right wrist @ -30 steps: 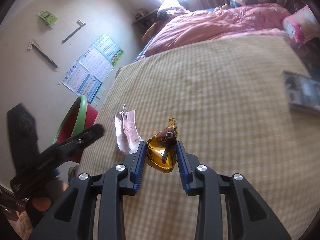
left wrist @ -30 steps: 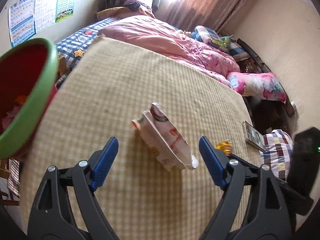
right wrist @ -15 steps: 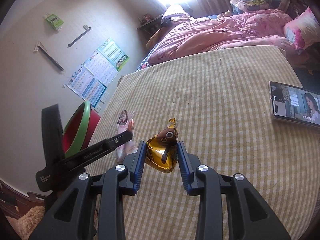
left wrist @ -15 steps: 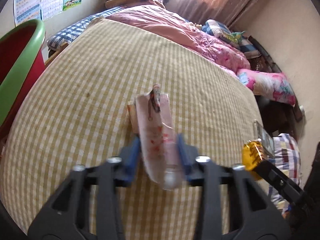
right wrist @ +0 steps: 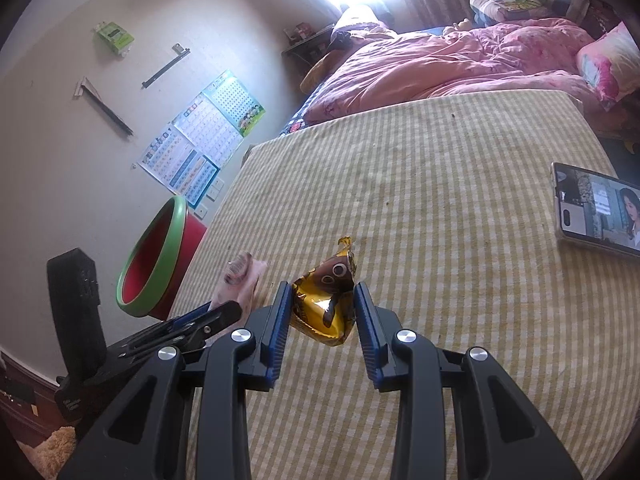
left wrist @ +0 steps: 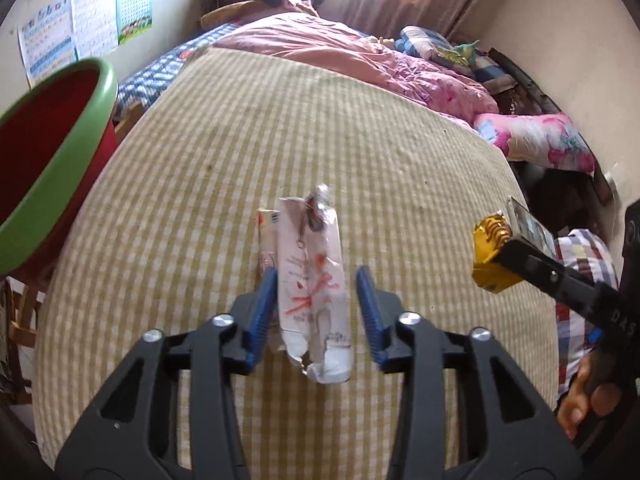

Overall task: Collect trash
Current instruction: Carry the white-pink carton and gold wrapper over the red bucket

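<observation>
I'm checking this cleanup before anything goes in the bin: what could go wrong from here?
1. The left gripper's jaws have just been opening with the pink wrapper between them, and a gap shows beside one pad. A lift now may leave it behind.
2. The right gripper pinches only crumpled foil of the gold wrapper, which could slip before the red bin.

pink wrapper (left wrist: pixel 312 280): crinkled, matt, perhaps paper
gold wrapper (right wrist: pixel 326 304): glossy foil
bed cover (left wrist: pixel 360 168): woven checked cloth, matt
basin (left wrist: pixel 48 152): smooth plastic
phone (right wrist: pixel 596 210): glossy screen
gripper pads (left wrist: pixel 262 312): ribbed blue plastic
</observation>
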Demonstrator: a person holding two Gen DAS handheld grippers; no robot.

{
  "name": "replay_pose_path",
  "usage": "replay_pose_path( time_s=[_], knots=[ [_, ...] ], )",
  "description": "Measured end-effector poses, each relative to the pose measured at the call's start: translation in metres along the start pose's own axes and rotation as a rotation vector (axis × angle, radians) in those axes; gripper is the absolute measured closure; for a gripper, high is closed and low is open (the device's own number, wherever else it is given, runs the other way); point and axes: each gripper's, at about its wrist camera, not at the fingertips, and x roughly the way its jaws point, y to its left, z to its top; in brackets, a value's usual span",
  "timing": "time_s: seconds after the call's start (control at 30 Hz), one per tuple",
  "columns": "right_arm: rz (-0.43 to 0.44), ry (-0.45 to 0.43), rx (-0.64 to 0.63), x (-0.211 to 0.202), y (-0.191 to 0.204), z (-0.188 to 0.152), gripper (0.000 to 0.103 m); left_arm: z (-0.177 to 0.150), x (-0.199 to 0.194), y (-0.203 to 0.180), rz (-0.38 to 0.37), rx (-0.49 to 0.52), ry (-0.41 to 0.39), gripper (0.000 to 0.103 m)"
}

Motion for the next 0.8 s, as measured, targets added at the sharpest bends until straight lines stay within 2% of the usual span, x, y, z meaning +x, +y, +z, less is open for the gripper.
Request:
replay_pose_path(
  time_s=[0.1,0.3,0.33,0.37,0.47,0.8],
  knots=[
    [0.0,0.004,-0.007,0.002,0.003,-0.001,0.07,0.002,0.01,0.0,0.02,0.019,0.019,0.054],
    [-0.018,-0.003,-0.037,-0.001,0.01,-0.002,0.07,-0.001,0.015,0.007,0.017,-0.009,0.033,0.053],
    [-0.02,-0.007,-0.043,-0.002,0.012,-0.002,0.07,-0.002,0.015,0.007,0.019,-0.001,0.031,0.056],
    [-0.018,-0.01,-0.046,-0.002,0.014,-0.001,0.07,-0.003,0.014,0.008,0.014,-0.002,0.032,0.066],
    [-0.016,-0.016,-0.059,-0.003,0.019,0.0,0.07,-0.005,0.01,0.01,-0.001,-0.011,0.033,0.069],
    [-0.009,-0.021,-0.137,0.001,0.045,0.007,0.07,-0.002,-0.039,0.012,-0.014,0.02,-0.096,0.072]
  ],
)
